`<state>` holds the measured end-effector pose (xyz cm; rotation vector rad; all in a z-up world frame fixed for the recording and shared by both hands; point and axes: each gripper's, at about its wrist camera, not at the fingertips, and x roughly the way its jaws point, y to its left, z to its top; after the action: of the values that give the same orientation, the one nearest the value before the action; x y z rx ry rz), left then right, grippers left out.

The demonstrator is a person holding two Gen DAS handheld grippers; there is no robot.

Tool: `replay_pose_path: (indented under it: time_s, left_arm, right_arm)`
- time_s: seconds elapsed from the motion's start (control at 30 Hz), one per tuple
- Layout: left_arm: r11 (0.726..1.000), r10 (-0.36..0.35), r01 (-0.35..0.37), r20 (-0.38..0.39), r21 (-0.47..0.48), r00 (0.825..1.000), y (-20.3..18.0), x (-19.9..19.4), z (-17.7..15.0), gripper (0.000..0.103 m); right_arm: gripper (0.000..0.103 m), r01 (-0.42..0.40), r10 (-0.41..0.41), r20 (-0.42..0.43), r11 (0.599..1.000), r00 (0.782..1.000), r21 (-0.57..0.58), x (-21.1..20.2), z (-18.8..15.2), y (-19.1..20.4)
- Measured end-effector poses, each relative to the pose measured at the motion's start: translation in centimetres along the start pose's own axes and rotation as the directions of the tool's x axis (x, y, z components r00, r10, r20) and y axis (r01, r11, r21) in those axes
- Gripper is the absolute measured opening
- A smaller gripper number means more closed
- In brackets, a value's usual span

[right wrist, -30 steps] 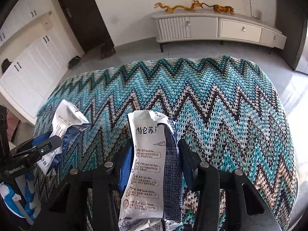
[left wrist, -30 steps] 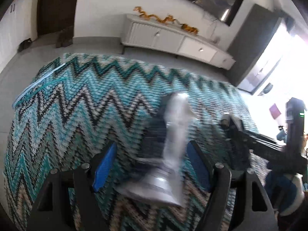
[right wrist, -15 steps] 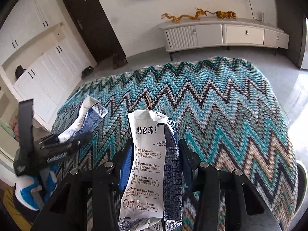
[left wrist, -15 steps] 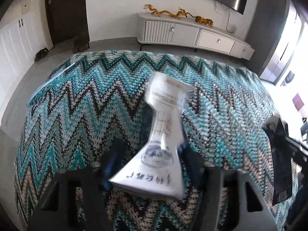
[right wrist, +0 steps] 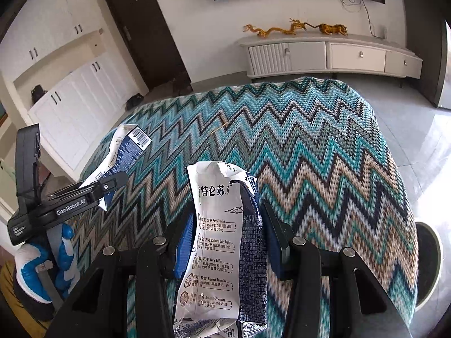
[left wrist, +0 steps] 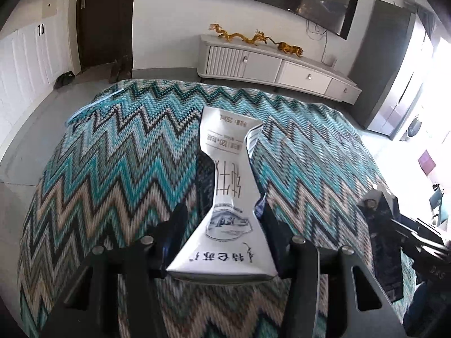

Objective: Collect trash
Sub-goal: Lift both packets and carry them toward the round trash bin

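My left gripper [left wrist: 222,225] is shut on a crushed white and blue milk carton [left wrist: 228,186], pinched at its waist and held above the zigzag blanket [left wrist: 112,163]. My right gripper [right wrist: 225,231] is shut on a second crushed milk carton [right wrist: 220,242], also held above the blanket [right wrist: 324,155]. The left gripper with its carton [right wrist: 124,152] shows at the left of the right wrist view. The right gripper's carton [left wrist: 380,242] shows dark at the right of the left wrist view.
A small brown scrap [right wrist: 221,128] lies on the blanket ahead. A white TV cabinet [left wrist: 270,64] with gold figurines stands by the far wall under a TV. A dark door [right wrist: 143,33] and white cupboards [right wrist: 70,98] are on the left. A round dark bin [right wrist: 427,262] sits on the floor at the right.
Both grippers have risen and tilted up with their cartons held, so more of the room shows. The left gripper has swung left to face the cabinet.
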<state>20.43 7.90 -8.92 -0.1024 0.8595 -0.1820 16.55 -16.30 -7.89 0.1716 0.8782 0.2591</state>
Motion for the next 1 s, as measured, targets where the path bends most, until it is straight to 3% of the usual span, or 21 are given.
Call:
replay_pose_path:
  time_s: [0.33,0.57,1.0]
  left_arm:
    - [0.997,0.039,-0.047,0.118,0.068,0.992,-2.7,-6.6,-2.5,0.05]
    - [0.995,0.058,-0.068,0.128,0.071,0.99,-3.0,-8.6,-4.8,0.05]
    - [0.971,0.123,-0.156,0.182,0.18,0.976,-6.7,-11.2,-5.3,0.05]
  right_arm:
    - [0.045,-0.004,0.006,0.039,0.999,0.999,-0.046,-4.5,-3.0,2.4]
    - [0.045,-0.001,0.003,0.039,0.998,0.999,-0.056,-6.2,-4.9,3.4]
    - [0.045,-0.019,0.02,0.096,1.0,0.995,-0.011,-8.2,-4.1,-0.3]
